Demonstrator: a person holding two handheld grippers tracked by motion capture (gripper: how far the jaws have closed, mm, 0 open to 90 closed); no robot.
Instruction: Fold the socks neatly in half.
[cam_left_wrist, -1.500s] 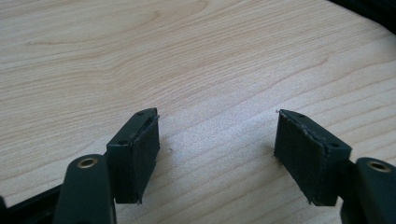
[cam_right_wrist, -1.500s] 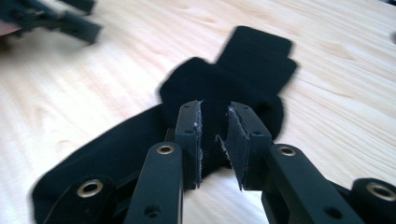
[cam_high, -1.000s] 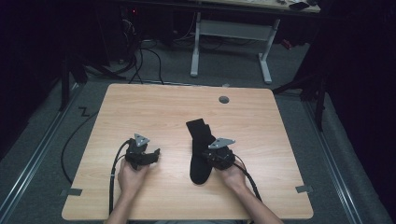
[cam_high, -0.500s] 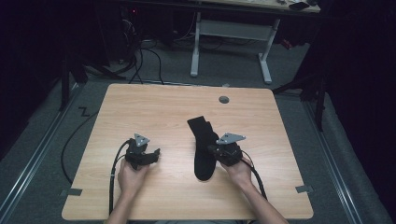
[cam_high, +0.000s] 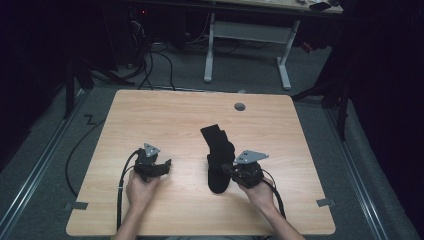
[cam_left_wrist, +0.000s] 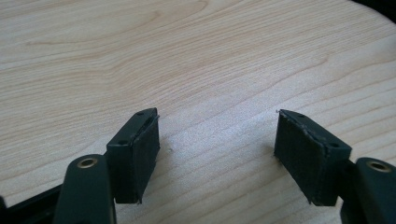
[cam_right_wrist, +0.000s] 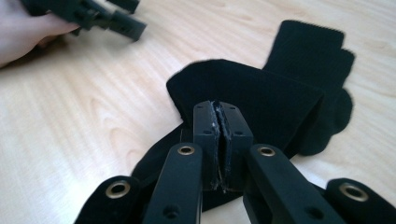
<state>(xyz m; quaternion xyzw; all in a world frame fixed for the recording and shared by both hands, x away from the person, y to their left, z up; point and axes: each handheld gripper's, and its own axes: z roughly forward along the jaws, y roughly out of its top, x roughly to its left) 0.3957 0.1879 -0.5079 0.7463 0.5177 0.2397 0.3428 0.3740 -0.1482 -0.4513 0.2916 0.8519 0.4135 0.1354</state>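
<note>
The right gripper (cam_right_wrist: 222, 140) has its jaws pressed together on a fold of the black sock (cam_right_wrist: 261, 93), and the pinched cloth rises a little above the rest (a second layer of black fabric lies under it). The sock (cam_high: 218, 157) lies on the wooden table (cam_high: 165, 115), right of its middle. The left gripper (cam_left_wrist: 215, 149) has its jaws wide apart over bare wood, holding nothing, well apart from the sock.
</note>
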